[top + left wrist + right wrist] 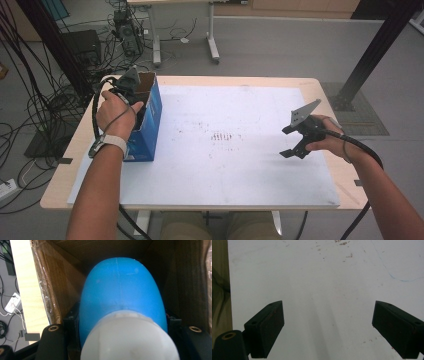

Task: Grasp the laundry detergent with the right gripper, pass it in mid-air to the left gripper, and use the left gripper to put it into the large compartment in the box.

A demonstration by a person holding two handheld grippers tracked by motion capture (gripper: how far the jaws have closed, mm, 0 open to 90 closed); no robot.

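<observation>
An open-topped cardboard box (pixel 150 117) with blue sides stands at the left edge of the table. My left gripper (pixel 122 321) reaches down into it, and its jaws are shut on a smooth, rounded blue object (pixel 120 285) with a white end (pixel 130 340) nearest the camera. The box's brown inner walls (pixel 62 280) surround the object. At the right side of the table, my right gripper (pixel 286 142) hovers over the white mat (pixel 225 170), open, with nothing between its pads (pixel 268 327).
The white mat covers most of the wooden table (pixel 60 185) and bears small brown specks (pixel 222 136) at its middle. Cables (pixel 35 100) and a black frame post (pixel 375 50) lie on the floor around the table.
</observation>
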